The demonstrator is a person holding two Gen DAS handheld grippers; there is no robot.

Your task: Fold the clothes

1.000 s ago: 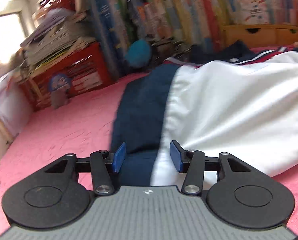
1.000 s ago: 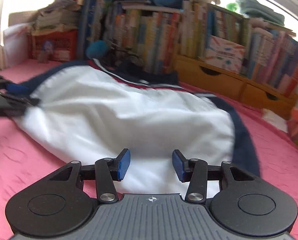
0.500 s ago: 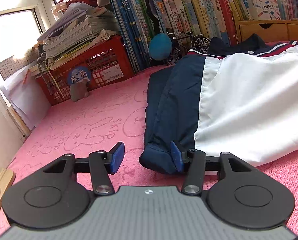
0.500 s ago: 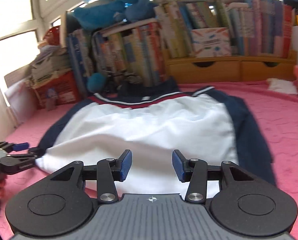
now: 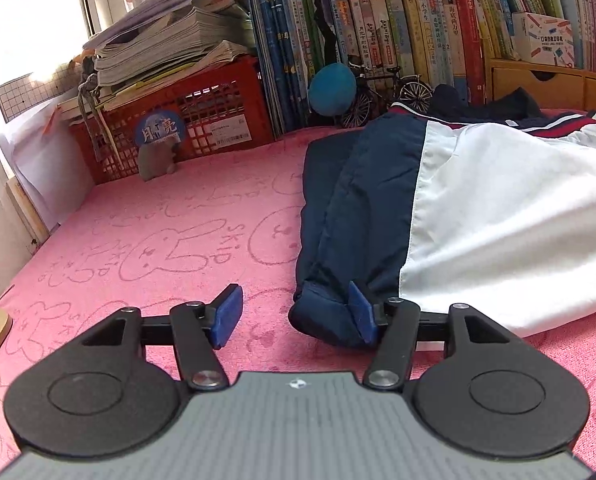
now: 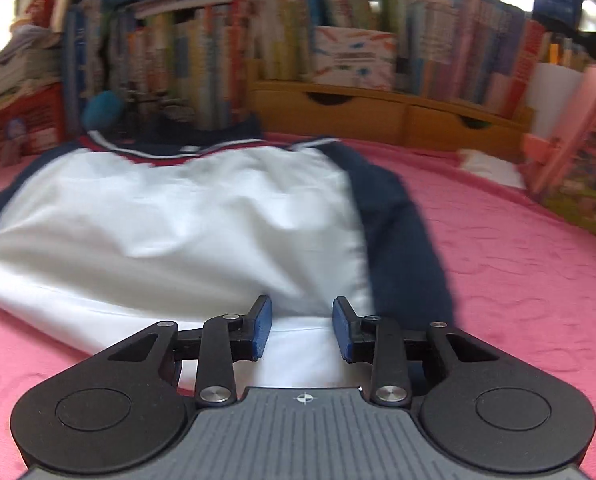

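A white jacket with navy sleeves and red-and-white striped trim (image 6: 170, 220) lies spread flat on the pink blanket embossed with rabbit outlines (image 5: 158, 248), filling the centre and left of the right wrist view and the right half of the left wrist view. Its collar end points toward the row of upright books (image 5: 398, 40) along the top of both frames.

The left claw (image 5: 294, 316) stands apart, its jaws having just been opening; the navy sleeve cuff (image 5: 326, 320) sits at lower centre, touching the right-hand pad while the left-hand pad rests over bare blanket, so nothing is pinched. The right claw (image 6: 302, 330) has just been closing, yet a gap remains between its pads; the white hem (image 6: 298, 360) lies below and between them, and no pinch on the cloth shows (the right view is blurred).

Judging by the layout, folding has barely started: the body is laid out smooth, both sleeves lie alongside it, and no fold across the body is visible. Sleeves still need bringing inward, then the body doubled over.
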